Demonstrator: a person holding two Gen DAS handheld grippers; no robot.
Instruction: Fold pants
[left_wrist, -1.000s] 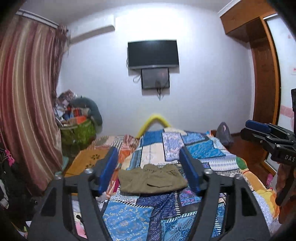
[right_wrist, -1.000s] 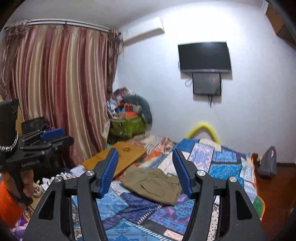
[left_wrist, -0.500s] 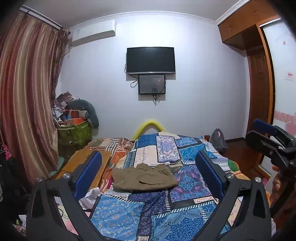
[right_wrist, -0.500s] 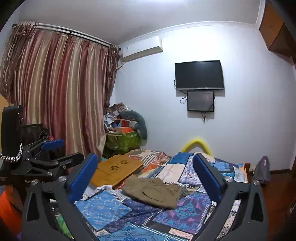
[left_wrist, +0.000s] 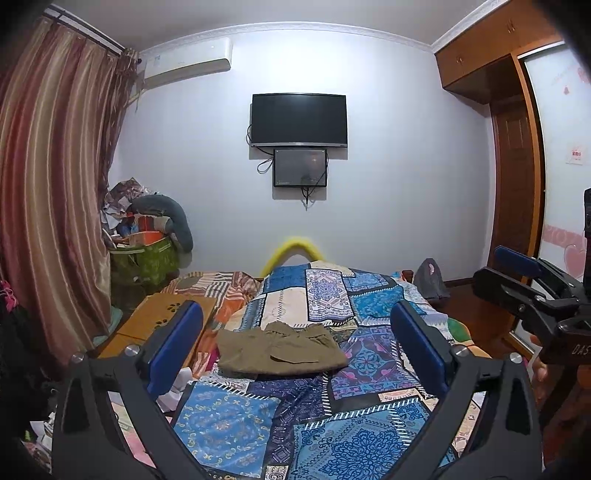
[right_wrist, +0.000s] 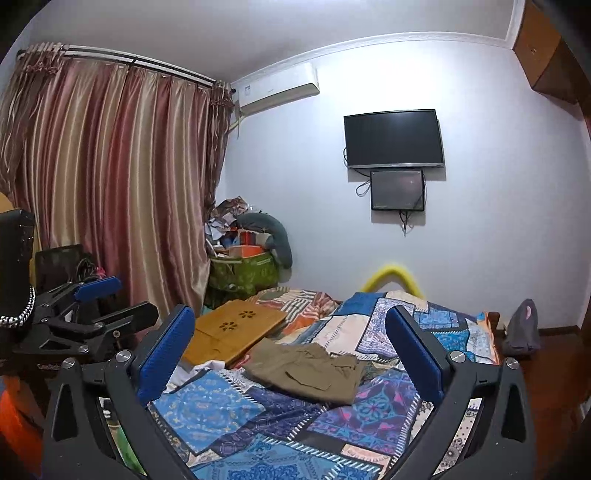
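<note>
The pants (left_wrist: 281, 350), olive-brown and folded into a compact flat stack, are lying on the bed (left_wrist: 236, 417) over a blue patchwork quilt (right_wrist: 221, 406), toward the bed's left side and roughly midway along it; a flapped pocket is facing up. In the right wrist view the same stack is sitting just right of a wooden lap tray (right_wrist: 231, 334), whose edge is lying close beside it.

The left gripper (left_wrist: 297, 350) is hovering above the near end of the bed with its jaws standing wide apart and nothing between them, the pants showing through the gap well beyond the blue pads (left_wrist: 173, 347). The right gripper (right_wrist: 290, 360) is likewise hanging in the air, jaws spread wide and holding nothing, well short of the pants. Each gripper is appearing at the edge of the other's view.

Beyond the bed a yellow curved piece (left_wrist: 293, 249) is rising at its far end. A television (left_wrist: 299, 120) is hanging on the white wall with a smaller screen (left_wrist: 300, 167) just under it, and an air conditioner (left_wrist: 188, 61) is sitting high to the left. Striped curtains (left_wrist: 55, 184) are covering the left side, with a green bin (left_wrist: 147, 262) heaped with clutter beside them, and a wooden wardrobe (left_wrist: 513, 155) is standing at the right
</note>
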